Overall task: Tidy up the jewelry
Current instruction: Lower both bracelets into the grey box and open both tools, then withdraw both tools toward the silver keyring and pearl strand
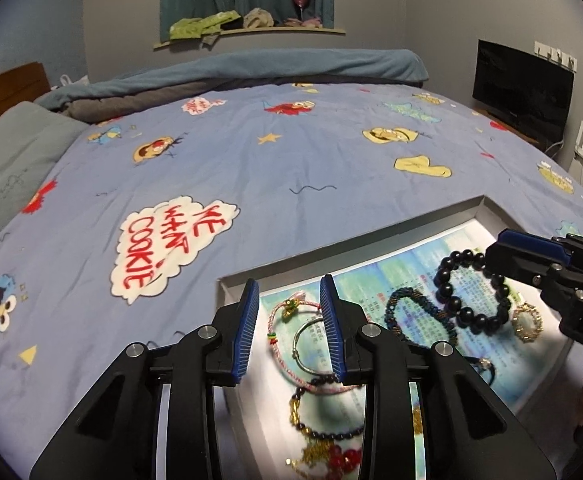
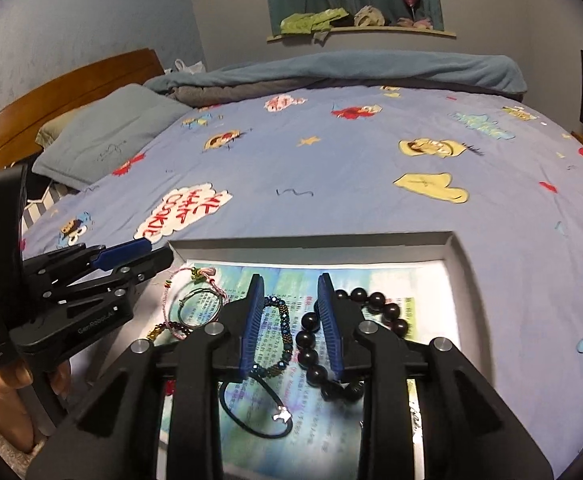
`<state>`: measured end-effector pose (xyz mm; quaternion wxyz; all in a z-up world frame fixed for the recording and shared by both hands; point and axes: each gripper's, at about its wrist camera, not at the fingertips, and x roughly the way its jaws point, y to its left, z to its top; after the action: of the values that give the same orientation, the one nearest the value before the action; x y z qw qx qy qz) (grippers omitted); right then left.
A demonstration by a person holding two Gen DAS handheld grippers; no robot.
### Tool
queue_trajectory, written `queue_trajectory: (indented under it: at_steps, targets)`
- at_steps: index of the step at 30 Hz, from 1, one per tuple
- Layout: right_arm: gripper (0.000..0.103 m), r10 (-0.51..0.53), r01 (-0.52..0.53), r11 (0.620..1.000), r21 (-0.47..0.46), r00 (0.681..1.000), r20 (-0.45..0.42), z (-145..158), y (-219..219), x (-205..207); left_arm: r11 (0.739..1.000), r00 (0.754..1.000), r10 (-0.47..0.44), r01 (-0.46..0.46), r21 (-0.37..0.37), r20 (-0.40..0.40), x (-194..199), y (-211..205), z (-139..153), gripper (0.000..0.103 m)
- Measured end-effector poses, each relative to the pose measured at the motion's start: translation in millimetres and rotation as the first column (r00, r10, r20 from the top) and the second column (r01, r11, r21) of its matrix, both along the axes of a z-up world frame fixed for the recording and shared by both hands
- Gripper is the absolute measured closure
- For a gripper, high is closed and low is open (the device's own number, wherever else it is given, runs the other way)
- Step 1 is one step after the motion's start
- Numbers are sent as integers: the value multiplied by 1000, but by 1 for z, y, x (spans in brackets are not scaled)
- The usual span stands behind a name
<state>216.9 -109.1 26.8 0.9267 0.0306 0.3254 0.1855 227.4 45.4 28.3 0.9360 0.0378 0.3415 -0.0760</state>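
A shallow white box (image 1: 331, 242) (image 2: 457, 256) lies on the bed, lined with a printed sheet and holding several bracelets. My left gripper (image 1: 289, 300) is open and empty above a pink cord bracelet (image 1: 279, 316) and a thin silver bangle (image 1: 303, 344). A dark bead and gold charm bracelet (image 1: 319, 434) and red beads (image 1: 341, 458) lie below it. My right gripper (image 2: 289, 296) is open and empty above a teal beaded bracelet (image 2: 281, 330) and a black round-bead bracelet (image 2: 307, 354). A black cord with a silver charm (image 2: 259, 412) lies nearer. A gold ring pendant (image 1: 527, 322) sits at the right.
The bed (image 1: 271, 184) has a blue cartoon-print cover. A grey pillow (image 1: 7, 160), a rolled blanket (image 1: 251, 68) and a wooden headboard (image 2: 51, 92) lie beyond. A dark screen (image 1: 521, 90) stands at the right.
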Motion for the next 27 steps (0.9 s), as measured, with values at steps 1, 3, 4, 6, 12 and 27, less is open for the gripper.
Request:
queue_trajectory:
  at_steps: [1, 3, 4, 6, 12, 27]
  targets:
    - [72, -3, 3, 1000, 0, 1000, 6, 3, -2, -3, 1000, 1000, 5, -4, -1, 6, -4, 1, 3, 71]
    - [71, -6, 6, 1000, 0, 1000, 15, 8, -5, -12, 1000, 1000, 10, -10, -8, 14, -12, 3, 9, 68]
    - [70, -9, 9, 1000, 0, 1000, 21, 11, -7, -17, 1000, 1000, 12, -12, -13, 16, -16, 4, 11, 67]
    - [56, -14, 14, 1000, 4, 1000, 26, 15, -10, -25, 1000, 1000, 20, -20, -12, 21, -24, 3, 15, 62]
    - [26, -39, 38, 999, 20, 998, 59, 28, -18, -50, 999, 999, 33, -33, -4, 43, -49, -1, 28, 41]
    - [5, -117, 114, 993, 43, 990, 76, 36, -40, -96, 992, 990, 122, -123, 12, 66, -105, 21, 35, 12]
